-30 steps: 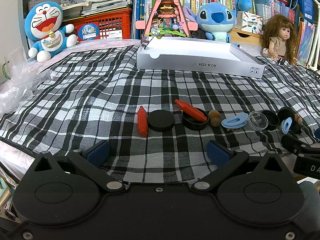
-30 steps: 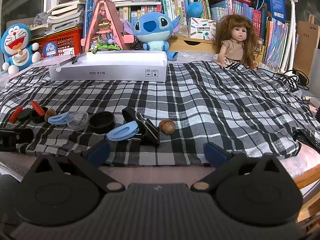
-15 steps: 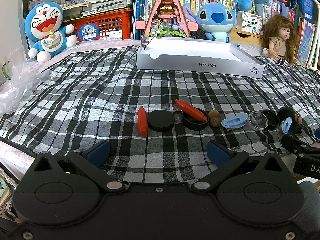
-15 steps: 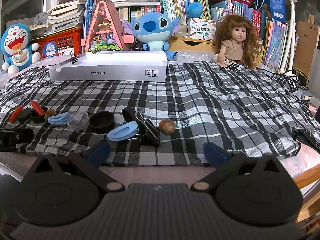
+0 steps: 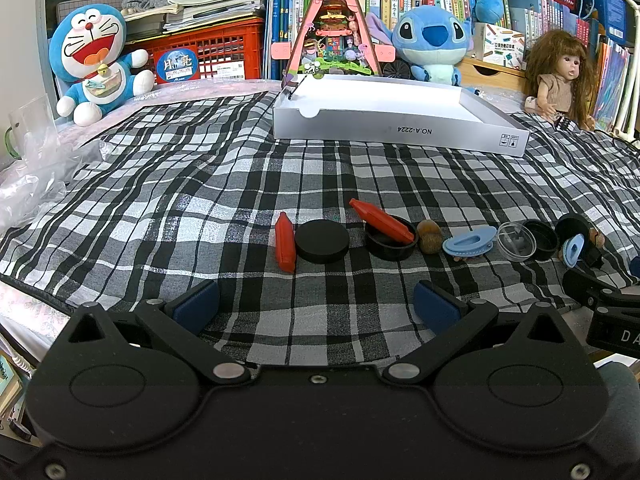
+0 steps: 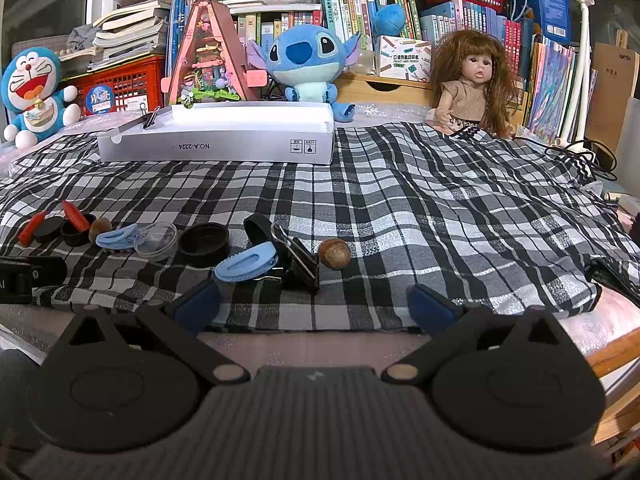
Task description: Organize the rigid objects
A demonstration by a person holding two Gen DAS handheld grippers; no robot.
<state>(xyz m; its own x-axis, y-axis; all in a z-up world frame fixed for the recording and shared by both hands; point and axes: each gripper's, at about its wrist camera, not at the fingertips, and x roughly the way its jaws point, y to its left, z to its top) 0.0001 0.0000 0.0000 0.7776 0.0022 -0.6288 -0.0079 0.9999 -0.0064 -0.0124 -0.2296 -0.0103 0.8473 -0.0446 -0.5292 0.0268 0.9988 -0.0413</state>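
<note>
I hold both the left gripper (image 5: 316, 306) and right gripper (image 6: 314, 306) spread and empty at frame bottom, the small objects rowed mid-frame from red crayon (image 5: 285, 243) to hazelnut (image 6: 334, 253), white box (image 5: 394, 118) above.

Home bedroom: plaid bedspread (image 5: 200, 184), plush toys (image 6: 306, 64), bookshelves (image 6: 360, 12).

crowded bookshelves (image 6: 400, 12) fill the upper frame; a red crate (image 5: 208, 52) sits upper left; a black-and-white plaid cloth (image 6: 400, 200) covers the surface.
</note>
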